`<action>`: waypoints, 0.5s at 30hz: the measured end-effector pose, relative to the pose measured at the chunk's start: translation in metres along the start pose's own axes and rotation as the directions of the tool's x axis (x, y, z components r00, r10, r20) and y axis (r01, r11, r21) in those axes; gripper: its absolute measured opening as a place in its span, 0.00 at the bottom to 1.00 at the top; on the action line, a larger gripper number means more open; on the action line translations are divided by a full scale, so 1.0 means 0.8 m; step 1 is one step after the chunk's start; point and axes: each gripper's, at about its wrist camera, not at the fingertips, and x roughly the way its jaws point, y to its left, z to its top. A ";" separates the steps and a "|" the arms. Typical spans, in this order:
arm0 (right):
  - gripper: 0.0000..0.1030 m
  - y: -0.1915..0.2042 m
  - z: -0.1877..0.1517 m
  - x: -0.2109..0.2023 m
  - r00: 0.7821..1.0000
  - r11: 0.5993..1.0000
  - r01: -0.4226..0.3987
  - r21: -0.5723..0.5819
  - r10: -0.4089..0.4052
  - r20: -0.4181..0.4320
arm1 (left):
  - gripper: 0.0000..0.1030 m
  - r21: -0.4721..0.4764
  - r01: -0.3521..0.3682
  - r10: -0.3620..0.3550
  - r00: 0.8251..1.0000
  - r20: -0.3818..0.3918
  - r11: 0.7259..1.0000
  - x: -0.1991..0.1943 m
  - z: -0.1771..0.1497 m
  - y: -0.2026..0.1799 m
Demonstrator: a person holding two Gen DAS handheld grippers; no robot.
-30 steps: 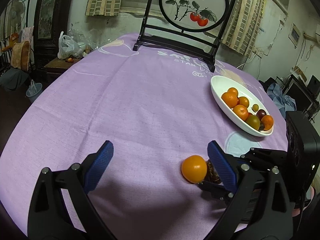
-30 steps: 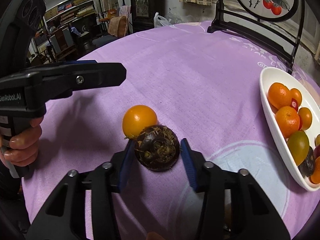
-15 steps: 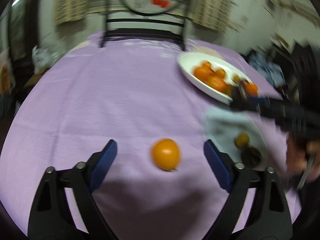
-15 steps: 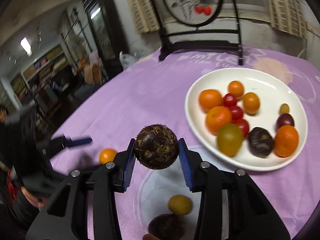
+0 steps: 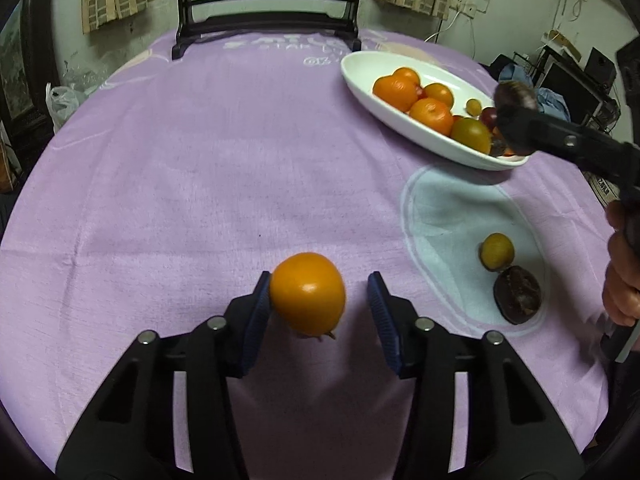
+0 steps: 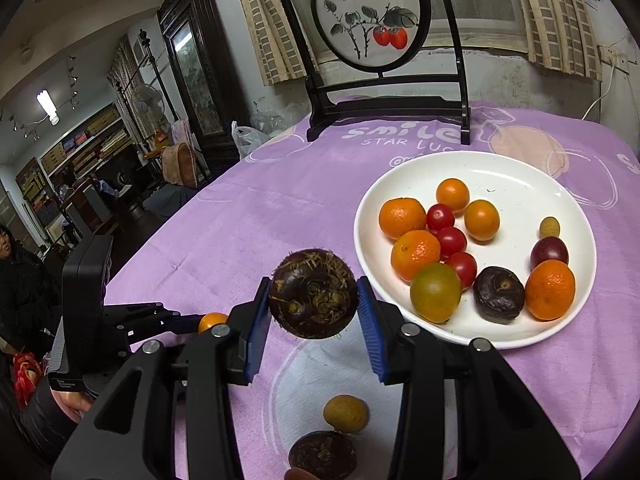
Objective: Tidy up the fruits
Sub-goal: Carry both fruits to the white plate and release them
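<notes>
Near the tabletop's [image 5: 168,184] front edge the left gripper [image 5: 316,304], jaws just closing, straddles the orange [image 5: 307,293] without full pad contact, while the right gripper [image 6: 316,300] clamps a dark fruit [image 6: 313,293] aloft beside the plate [image 6: 516,178], probably for sorting.

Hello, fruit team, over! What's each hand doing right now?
Left gripper just closing around orange fruit; one finger touching, other clear. Right gripper shut on dark fruit, lifted near white plate. Nothing in the way.
</notes>
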 end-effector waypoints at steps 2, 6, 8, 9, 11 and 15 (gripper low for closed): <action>0.42 -0.001 0.001 -0.002 1.000 1.000 0.007 0.001 -0.007 0.010 | 0.39 -0.007 -0.006 0.006 1.000 0.001 1.000 0.001 0.001 0.001; 0.42 -0.009 0.004 -0.009 1.000 1.000 0.013 0.017 -0.014 0.028 | 0.34 -0.029 -0.002 0.002 1.000 0.006 1.000 0.002 0.002 0.005; 0.41 -0.019 0.007 -0.015 0.999 0.999 0.021 0.038 -0.022 0.048 | 0.34 -0.034 -0.007 0.007 1.000 0.008 0.999 0.001 0.002 0.004; 0.41 -0.025 0.009 -0.018 0.998 0.998 0.025 0.051 -0.028 0.058 | 0.34 -0.035 -0.007 0.007 1.000 0.010 0.999 0.000 0.002 0.002; 0.41 -0.043 0.013 -0.028 0.994 0.995 0.036 0.092 -0.044 0.095 | 0.34 -0.026 0.003 -0.002 1.000 0.021 1.000 -0.005 0.006 -0.007; 0.41 -0.090 0.017 -0.052 0.976 0.976 0.057 0.211 -0.099 0.194 | 0.34 0.040 0.051 -0.054 0.995 0.087 0.998 -0.028 0.044 -0.040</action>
